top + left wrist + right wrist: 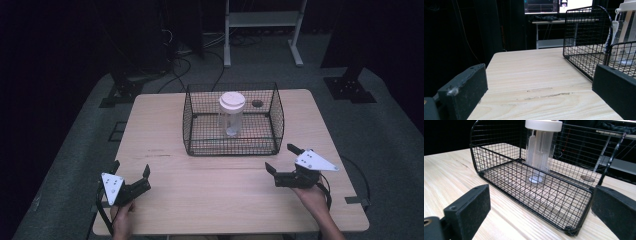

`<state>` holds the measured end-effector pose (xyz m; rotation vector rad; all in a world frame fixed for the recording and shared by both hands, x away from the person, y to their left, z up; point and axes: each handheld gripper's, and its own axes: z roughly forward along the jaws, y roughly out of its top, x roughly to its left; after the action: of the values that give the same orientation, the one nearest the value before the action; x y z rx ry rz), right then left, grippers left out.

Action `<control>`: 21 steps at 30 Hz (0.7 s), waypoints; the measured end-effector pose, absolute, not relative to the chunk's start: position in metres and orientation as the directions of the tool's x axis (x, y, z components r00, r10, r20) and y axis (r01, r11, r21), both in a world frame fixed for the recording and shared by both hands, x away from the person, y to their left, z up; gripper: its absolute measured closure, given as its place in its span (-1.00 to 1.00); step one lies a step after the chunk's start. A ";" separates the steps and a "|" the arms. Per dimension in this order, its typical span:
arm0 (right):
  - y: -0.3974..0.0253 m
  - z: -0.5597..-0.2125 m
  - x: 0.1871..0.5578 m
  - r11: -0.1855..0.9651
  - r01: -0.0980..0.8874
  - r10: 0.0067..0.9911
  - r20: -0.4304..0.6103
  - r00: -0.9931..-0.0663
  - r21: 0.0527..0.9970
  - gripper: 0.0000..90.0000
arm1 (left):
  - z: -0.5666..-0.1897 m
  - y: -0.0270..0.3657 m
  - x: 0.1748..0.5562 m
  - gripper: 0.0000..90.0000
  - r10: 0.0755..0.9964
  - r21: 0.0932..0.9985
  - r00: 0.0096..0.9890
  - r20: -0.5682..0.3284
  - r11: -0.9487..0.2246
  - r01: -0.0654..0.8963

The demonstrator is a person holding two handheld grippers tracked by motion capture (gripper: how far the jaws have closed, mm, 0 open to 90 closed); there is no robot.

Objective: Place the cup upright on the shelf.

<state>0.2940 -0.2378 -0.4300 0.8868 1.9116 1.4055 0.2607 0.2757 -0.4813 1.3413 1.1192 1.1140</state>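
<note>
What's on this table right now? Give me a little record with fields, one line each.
Surface: wooden table
Container: black wire basket, open at the top, near the far middle of the table
Inside basket: clear jar with a white lid, standing upright
Left gripper: jaws open, holding nothing, at the near left, apart from the basket
Right gripper: jaws open, holding nothing, at the near right, pointing toward the basket
Hands: one on each gripper
</note>
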 end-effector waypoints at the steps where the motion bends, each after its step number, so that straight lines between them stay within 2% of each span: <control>1: -0.239 -0.432 0.292 0.217 0.169 0.800 -0.076 -0.596 0.962 -0.96 | -0.481 0.276 0.261 -1.00 0.989 0.998 0.140 0.042 -0.049 0.047; 21: -0.250 -0.447 0.277 0.198 0.198 0.810 -0.046 -0.585 0.960 -0.96 | -0.481 0.276 0.261 -1.00 0.989 0.998 0.139 0.044 -0.051 0.046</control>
<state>0.2770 -0.2505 -0.4468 0.9373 1.9139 1.4060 0.2605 0.2757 -0.4814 1.3430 1.1187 1.1164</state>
